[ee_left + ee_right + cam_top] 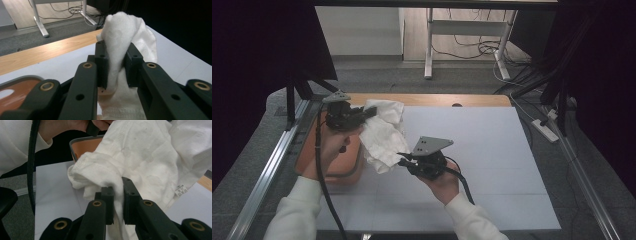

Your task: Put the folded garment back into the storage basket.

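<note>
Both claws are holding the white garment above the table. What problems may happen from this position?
1. The left claw pinches only a narrow fold of the white garment, so the cloth may slip out if pulled.
2. The right claw also grips a bunched edge; pulling apart might stretch the fabric or lose one corner.
3. The garment hangs close to the orange tray, so the loose lower part may catch on its rim.
</note>
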`<state>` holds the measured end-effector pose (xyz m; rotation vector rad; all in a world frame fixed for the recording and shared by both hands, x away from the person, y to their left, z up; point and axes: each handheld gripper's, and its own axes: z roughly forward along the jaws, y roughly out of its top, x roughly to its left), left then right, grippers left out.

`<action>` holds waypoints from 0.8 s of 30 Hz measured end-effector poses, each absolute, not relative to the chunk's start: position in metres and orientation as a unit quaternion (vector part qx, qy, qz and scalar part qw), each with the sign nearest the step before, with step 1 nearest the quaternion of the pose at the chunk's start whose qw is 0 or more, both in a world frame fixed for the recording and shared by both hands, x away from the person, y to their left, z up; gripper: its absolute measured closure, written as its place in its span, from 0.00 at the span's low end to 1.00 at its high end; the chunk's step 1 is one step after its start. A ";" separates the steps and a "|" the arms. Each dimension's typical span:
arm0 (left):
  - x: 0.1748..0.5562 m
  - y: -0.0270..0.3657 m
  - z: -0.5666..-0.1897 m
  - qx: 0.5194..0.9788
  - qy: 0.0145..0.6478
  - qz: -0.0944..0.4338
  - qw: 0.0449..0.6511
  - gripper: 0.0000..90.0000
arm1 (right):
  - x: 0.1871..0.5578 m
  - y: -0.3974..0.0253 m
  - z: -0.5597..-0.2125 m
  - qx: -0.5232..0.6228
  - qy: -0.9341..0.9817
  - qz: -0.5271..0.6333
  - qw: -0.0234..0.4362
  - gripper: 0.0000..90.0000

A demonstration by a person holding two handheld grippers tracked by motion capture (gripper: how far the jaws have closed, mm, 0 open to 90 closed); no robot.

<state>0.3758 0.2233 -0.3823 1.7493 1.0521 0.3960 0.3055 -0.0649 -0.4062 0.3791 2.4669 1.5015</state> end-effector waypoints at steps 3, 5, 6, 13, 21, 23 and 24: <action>0.375 0.232 -0.382 0.724 0.440 0.166 0.505 0.84 | 0.306 -0.054 -0.405 0.123 0.843 0.511 0.114 0.91; 0.374 0.239 -0.383 0.722 0.444 0.169 0.503 0.84 | 0.307 -0.050 -0.405 0.121 0.844 0.510 0.113 0.91; 0.374 0.242 -0.383 0.722 0.445 0.170 0.502 0.84 | 0.307 -0.047 -0.404 0.119 0.845 0.510 0.112 0.91; 0.371 0.257 -0.384 0.718 0.453 0.173 0.500 0.84 | 0.310 -0.031 -0.405 0.112 0.847 0.509 0.105 0.91; 0.364 0.279 -0.383 0.715 0.460 0.182 0.493 0.84 | 0.311 -0.013 -0.405 0.104 0.848 0.511 0.098 0.91; 0.363 0.284 -0.384 0.714 0.463 0.184 0.493 0.84 | 0.312 -0.007 -0.405 0.102 0.848 0.511 0.096 0.91; 0.362 0.287 -0.384 0.712 0.464 0.185 0.493 0.84 | 0.312 -0.004 -0.406 0.102 0.848 0.511 0.095 0.91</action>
